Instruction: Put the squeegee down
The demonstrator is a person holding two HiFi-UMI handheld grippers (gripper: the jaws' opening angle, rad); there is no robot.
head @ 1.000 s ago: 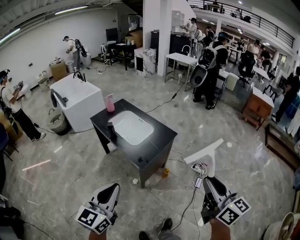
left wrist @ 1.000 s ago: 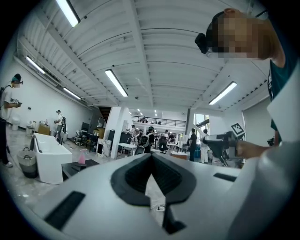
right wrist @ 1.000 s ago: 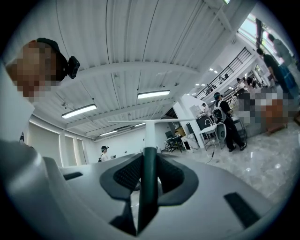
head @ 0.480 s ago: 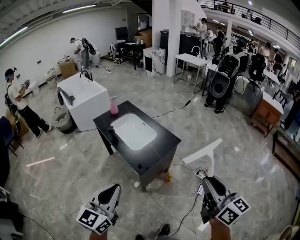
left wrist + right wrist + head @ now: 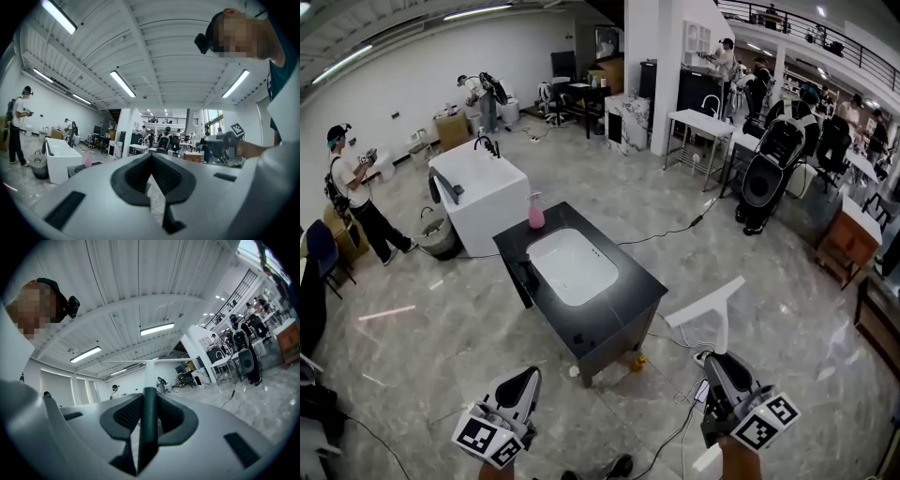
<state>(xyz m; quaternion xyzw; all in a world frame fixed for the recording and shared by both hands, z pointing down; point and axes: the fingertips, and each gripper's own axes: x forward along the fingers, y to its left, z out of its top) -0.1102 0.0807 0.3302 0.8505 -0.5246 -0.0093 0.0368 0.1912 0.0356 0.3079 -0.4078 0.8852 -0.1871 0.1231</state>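
Observation:
A white squeegee (image 5: 710, 310) stands upright in my right gripper (image 5: 719, 365), which is shut on its dark handle (image 5: 148, 420); its white blade (image 5: 151, 362) crosses the top of the stem in the right gripper view. At the lower left my left gripper (image 5: 523, 383) is shut with nothing in it, its jaws pressed together (image 5: 151, 180). A black vanity (image 5: 614, 316) with a white basin (image 5: 572, 266) stands ahead of both grippers, left of the squeegee.
A pink spray bottle (image 5: 536, 212) stands on the vanity's far corner. A white tub unit (image 5: 478, 192) and a grey bin (image 5: 439, 235) lie beyond. Cables (image 5: 686, 408) trail on the marble floor near my feet. Several people stand around the hall.
The whole scene has shifted right in the head view as my head turned left. Both grippers and the squeegee hold the same places in the frame.

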